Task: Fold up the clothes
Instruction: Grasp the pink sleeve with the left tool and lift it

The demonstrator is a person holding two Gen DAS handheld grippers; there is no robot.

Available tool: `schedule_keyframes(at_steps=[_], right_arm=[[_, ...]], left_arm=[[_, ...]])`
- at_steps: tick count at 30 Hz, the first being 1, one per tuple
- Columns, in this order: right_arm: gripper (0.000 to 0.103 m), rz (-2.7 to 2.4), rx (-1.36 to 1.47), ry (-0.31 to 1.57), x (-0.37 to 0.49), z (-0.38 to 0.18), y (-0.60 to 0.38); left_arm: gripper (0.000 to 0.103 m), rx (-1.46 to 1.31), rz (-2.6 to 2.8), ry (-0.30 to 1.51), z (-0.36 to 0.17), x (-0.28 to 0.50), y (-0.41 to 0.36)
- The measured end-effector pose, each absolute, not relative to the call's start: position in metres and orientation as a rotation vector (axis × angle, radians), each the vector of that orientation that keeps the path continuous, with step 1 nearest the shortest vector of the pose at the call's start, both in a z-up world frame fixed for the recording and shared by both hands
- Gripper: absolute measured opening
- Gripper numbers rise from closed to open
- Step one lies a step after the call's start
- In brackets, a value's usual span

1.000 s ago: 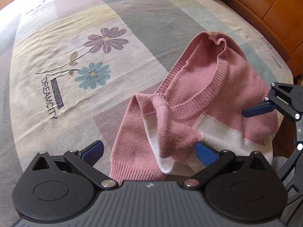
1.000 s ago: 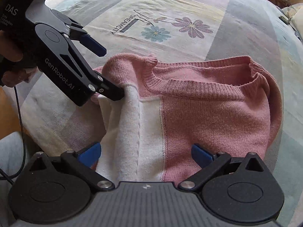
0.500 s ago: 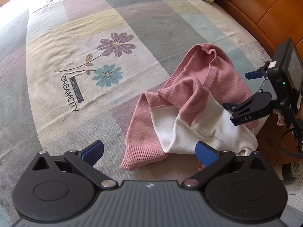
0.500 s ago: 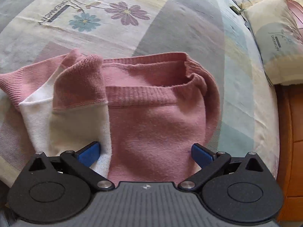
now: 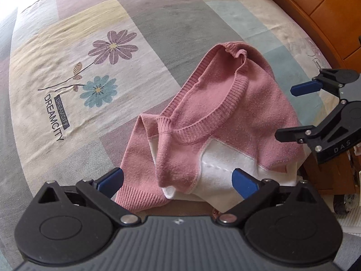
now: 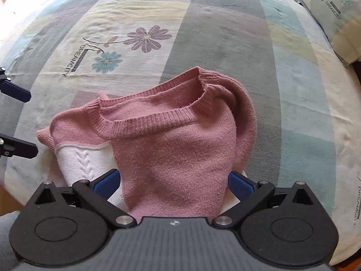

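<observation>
A pink knit sweater (image 5: 255, 113) with a white lower panel (image 5: 225, 164) lies crumpled on the bed, its ribbed neckline facing up and one sleeve (image 5: 137, 171) trailing toward the near edge. My left gripper (image 5: 177, 180) is open just over the sweater's near side, with fabric between its wide-apart fingers. In the left wrist view my right gripper (image 5: 291, 110) hovers open at the sweater's right side. In the right wrist view the sweater (image 6: 176, 146) fills the space ahead of the open right gripper (image 6: 173, 184). The left gripper (image 6: 29, 123) shows at that view's left edge.
The bed sheet (image 5: 67, 45) has pastel blocks, printed flowers (image 5: 112, 47) and "DREAMCITY" lettering. A pillow (image 6: 334, 18) lies at the far right of the bed. Wooden furniture (image 5: 315, 11) stands beside the bed. The sweater sits close to the bed's near edge.
The left gripper has come back in close to the sweater after drawing away. The right gripper has swung left to face the bed's middle. The sweater's neckline now lies more open.
</observation>
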State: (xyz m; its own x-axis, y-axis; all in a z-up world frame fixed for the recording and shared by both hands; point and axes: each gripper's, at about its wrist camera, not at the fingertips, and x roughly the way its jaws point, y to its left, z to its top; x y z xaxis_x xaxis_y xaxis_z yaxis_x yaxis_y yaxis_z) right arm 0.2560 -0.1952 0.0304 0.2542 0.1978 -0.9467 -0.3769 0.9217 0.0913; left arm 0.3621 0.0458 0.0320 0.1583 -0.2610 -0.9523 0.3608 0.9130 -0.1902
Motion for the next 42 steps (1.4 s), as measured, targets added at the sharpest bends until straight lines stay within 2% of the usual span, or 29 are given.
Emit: schedule_keyframes(at_steps=[6,8,15,17,22,23,24,28,31,37,38,42], right_arm=[[0.103,0.643,-0.112,1.268,0.273,0.035,-0.22],[0.103,0.688,-0.134,1.264,0.279,0.029,-0.22],[0.103,0.762,-0.093,1.249,0.278,0.011,-0.211],[0.103,0.754,-0.085,1.249,0.275,0.007,-0.209],[0.103,0.739,-0.088,1.244,0.271,-0.001,-0.204],[0.103,0.737,-0.095,1.243,0.271,-0.002,-0.203],[0.103,0.736,-0.101,1.241,0.27,-0.003,-0.201],[0.103,0.727,-0.109,1.234,0.268,-0.008,-0.2],[0.103,0.719,-0.108,1.228,0.267,-0.013,-0.201],[0.103,0.702,-0.125,1.21,0.264,-0.022,-0.199],[0.103,0.698,-0.131,1.205,0.263,-0.024,-0.198],[0.103,0.683,-0.156,1.184,0.261,-0.029,-0.196]], left_arm=[[0.1,0.024,-0.36,1.349,0.009,0.376,0.045],[0.094,-0.005,-0.369,1.361,-0.002,0.381,0.046],[0.091,-0.111,-0.497,1.376,-0.029,0.389,0.046],[0.08,-0.153,-0.545,1.396,-0.033,0.39,0.048],[0.076,-0.211,-0.665,1.43,-0.036,0.396,0.059],[0.067,-0.222,-0.68,1.435,-0.036,0.398,0.062],[0.064,-0.251,-0.704,1.434,-0.036,0.402,0.064],[0.062,-0.324,-0.798,1.464,-0.046,0.415,0.064],[0.055,-0.453,-0.827,1.524,-0.062,0.423,0.067],[0.055,-0.533,-0.862,1.56,-0.078,0.428,0.067],[0.047,-0.54,-0.864,1.563,-0.077,0.428,0.067],[0.043,-0.569,-0.871,1.574,-0.077,0.427,0.069]])
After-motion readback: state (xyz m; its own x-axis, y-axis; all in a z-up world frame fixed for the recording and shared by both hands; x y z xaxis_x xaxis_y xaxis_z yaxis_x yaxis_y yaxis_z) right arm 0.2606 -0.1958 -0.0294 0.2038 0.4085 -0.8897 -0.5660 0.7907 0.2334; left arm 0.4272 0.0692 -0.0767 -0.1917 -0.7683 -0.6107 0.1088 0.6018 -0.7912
